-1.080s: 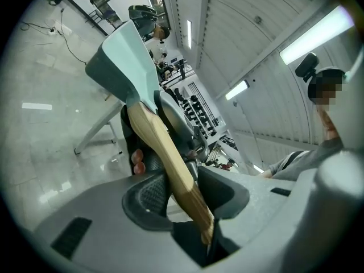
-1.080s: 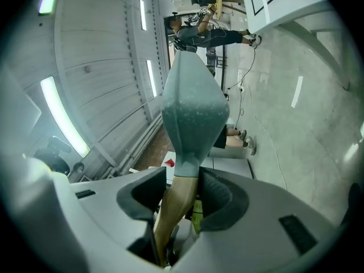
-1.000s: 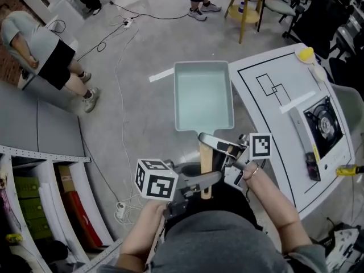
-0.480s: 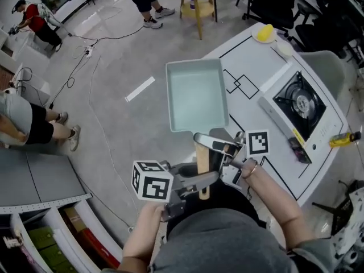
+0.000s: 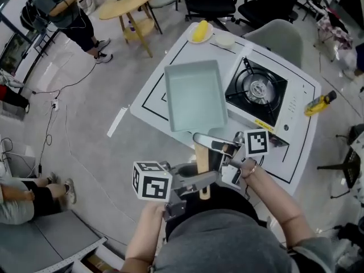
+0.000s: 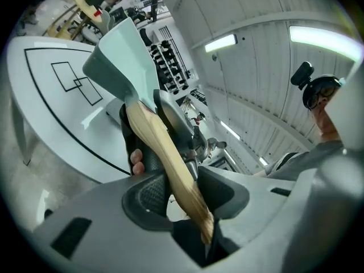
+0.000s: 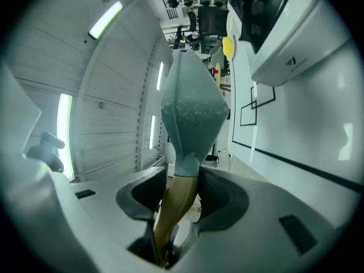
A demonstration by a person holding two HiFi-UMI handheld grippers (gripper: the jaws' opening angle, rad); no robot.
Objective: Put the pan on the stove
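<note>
Now – view has swung: a sec ago the pan (image 5: 195, 98) hung over bare floor w/ the table (image 5: 151, 98) off at frame right; at this pt table + stove (image 5: 257, 89) sit upper centre, right under and beside it. Pan's spot in frame and both grips unchanged, so it's the person turning, not the arms. Means carry is nearly over; judged left to do: shift right, lower onto burner.

Jaws: L gripper (image 5: 200, 182) clamped on butt end of the wooden handle (image 5: 202, 159); R gripper (image 5: 219, 148) clamped on same handle further up, nr the pan's neck. Both gripper views show wood pinched btwn pads.

Pan location: held in air, centre frame, over table's left part, its right rim just beside stove's left edge. Height above table – can't tell.

Orientation: open side up, looks abt level. Long axis runs lower-to-upper in frame; handle pts back to the person, rect. body pts away, toward the yellow item (image 5: 199, 30) at table's far end.
</note>
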